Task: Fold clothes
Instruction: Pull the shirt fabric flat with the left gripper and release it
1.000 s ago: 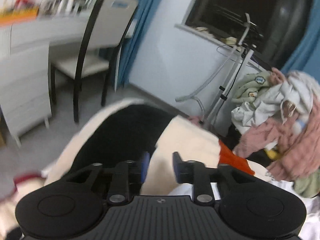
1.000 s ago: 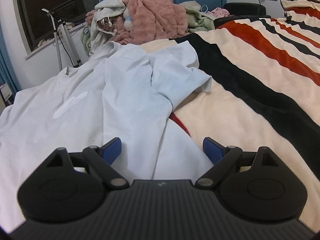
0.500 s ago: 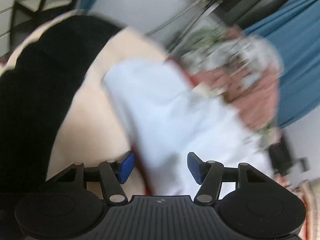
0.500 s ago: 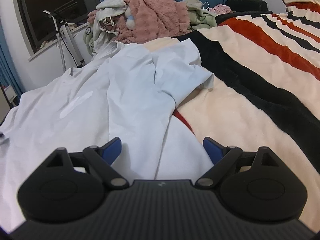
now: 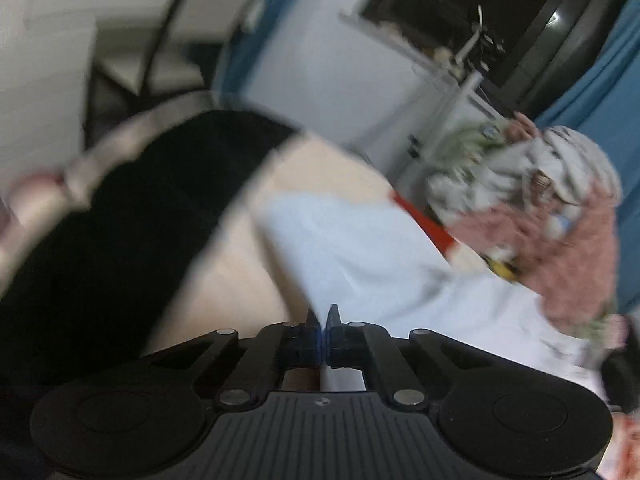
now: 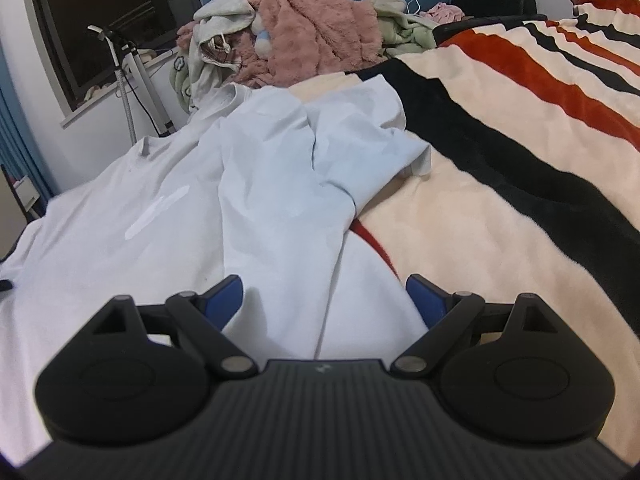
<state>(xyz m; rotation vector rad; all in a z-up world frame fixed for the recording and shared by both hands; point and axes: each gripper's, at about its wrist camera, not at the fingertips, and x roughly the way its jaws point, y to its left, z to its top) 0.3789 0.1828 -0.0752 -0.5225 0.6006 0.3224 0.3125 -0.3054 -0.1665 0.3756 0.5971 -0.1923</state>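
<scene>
Blurring smears the left view; the left tool [image 5: 323, 326] is clamped on the pale blue shirt [image 6: 272, 184] edge; the right tool [image 6: 324, 296] gapes wide over its near hem on the striped bed [image 6: 500, 208].

left claw [image 5: 323, 326]: pads pressed together | right claw [image 6: 325, 300]: spread wide

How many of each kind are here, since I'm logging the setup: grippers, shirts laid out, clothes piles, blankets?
Grippers: 2 (left gripper, right gripper)
Shirts: 2 (white shirt, blue shirt)
Piles: 1 (pile)
Blankets: 1 (blanket)
Total: 6
</scene>
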